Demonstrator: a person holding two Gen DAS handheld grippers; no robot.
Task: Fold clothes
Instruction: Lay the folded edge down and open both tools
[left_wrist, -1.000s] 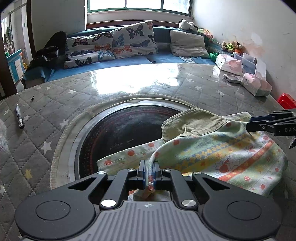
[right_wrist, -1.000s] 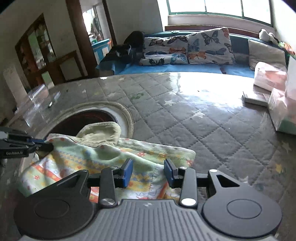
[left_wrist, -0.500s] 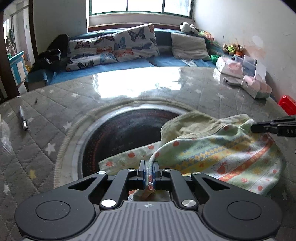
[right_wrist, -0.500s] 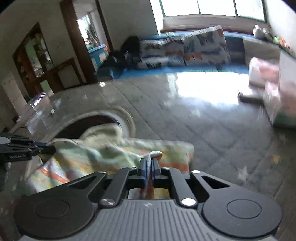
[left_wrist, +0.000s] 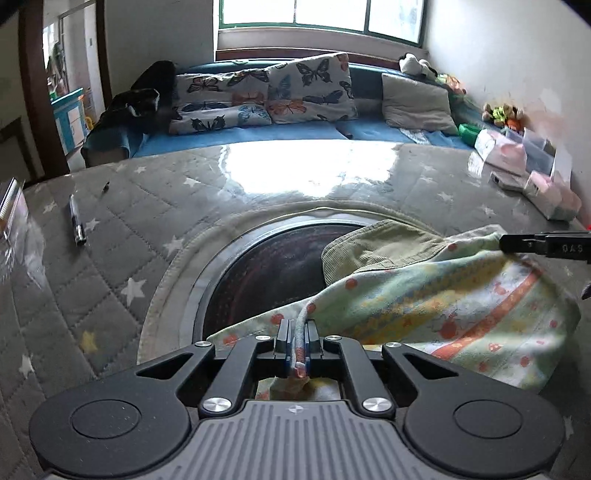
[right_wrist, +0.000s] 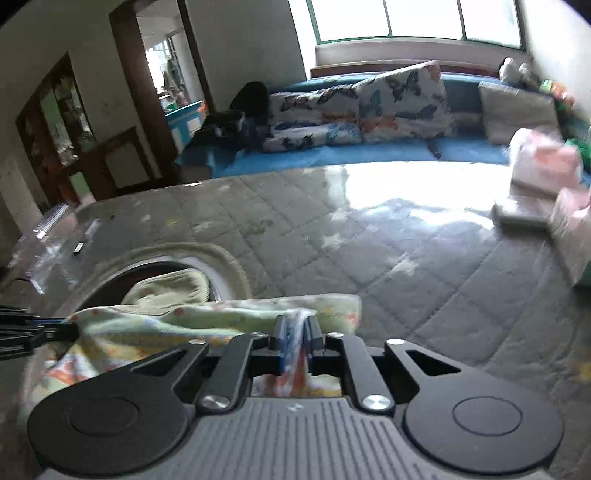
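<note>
Left gripper (left_wrist: 297, 347) pinches a hem of the printed garment (left_wrist: 443, 306), jaws easing apart; right gripper (right_wrist: 294, 345) likewise, though its view is blurred, over the quilted table cover (left_wrist: 110, 258).

Two hand-held grippers, each pinched on a fold of patterned cloth.

The left gripper (left_wrist: 296, 345) is seen at the bottom centre of its own view, its jaws easing apart with cloth (left_wrist: 443, 306) still pressed between the pads. The right gripper (right_wrist: 294, 341) is likewise seen at bottom centre, its jaws opening slightly around a bunched edge, angled downward.
</note>
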